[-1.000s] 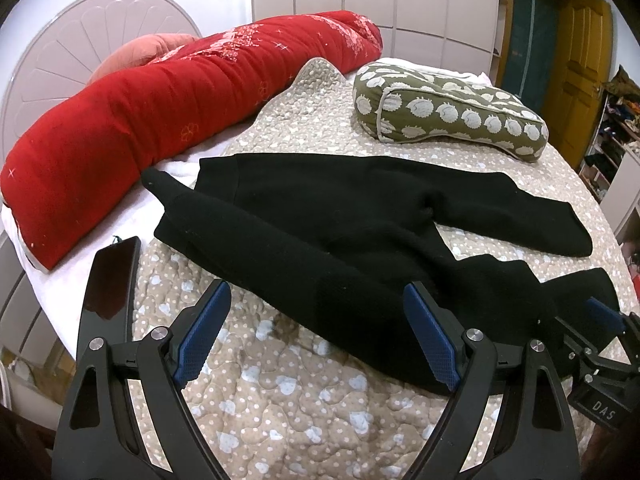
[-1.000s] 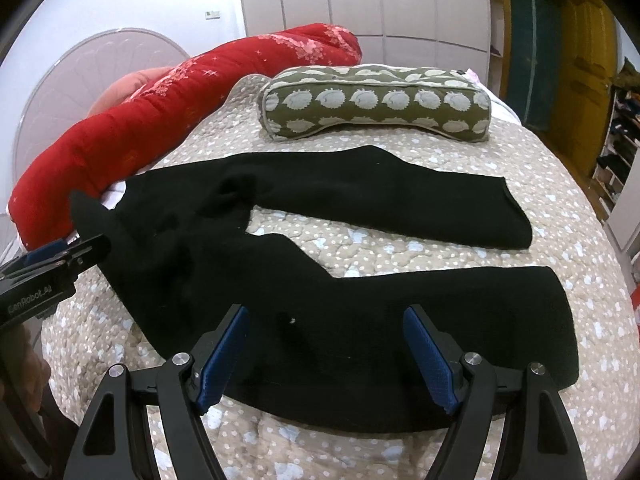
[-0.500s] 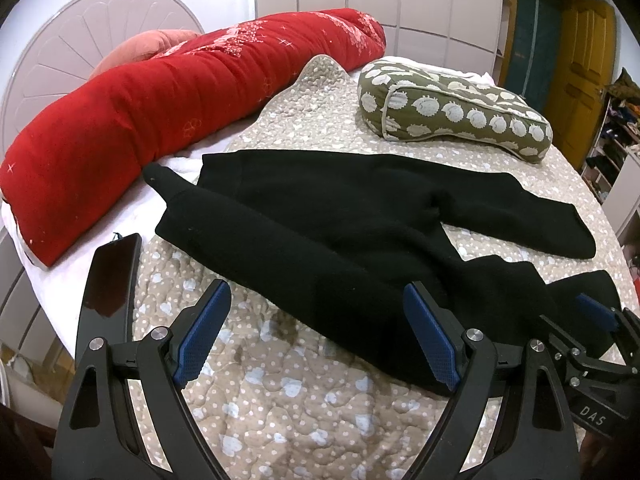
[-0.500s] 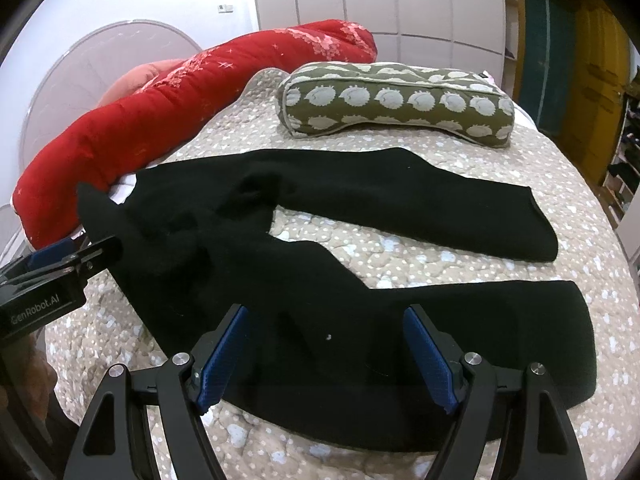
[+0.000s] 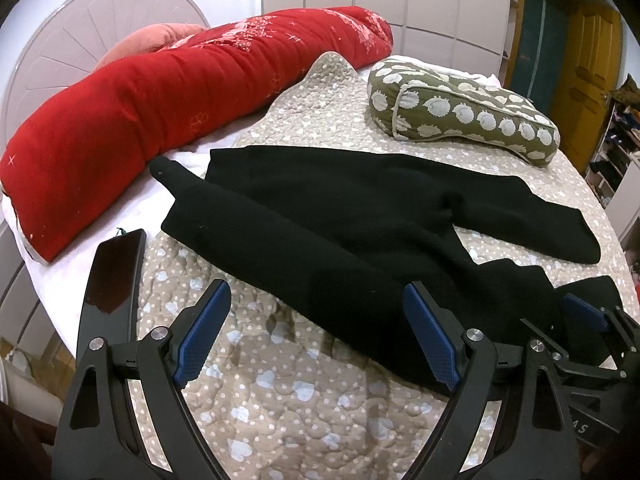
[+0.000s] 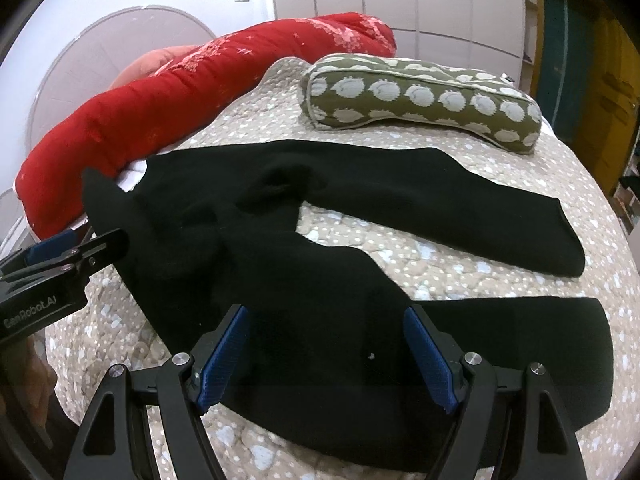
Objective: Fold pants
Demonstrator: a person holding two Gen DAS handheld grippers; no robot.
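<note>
Your right gripper [image 5: 582, 320] covers the pants [image 5: 360, 232] near hem in the left view; shelf contents [image 5: 616, 136] too blurred to identify.

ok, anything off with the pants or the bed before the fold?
The black pants lie splayed in a V, the legs apart, and the fabric at the crotch is bunched. One waistband corner sticks out onto the white sheet. A dark phone lies near the bed's edge. Both claws are open.
</note>
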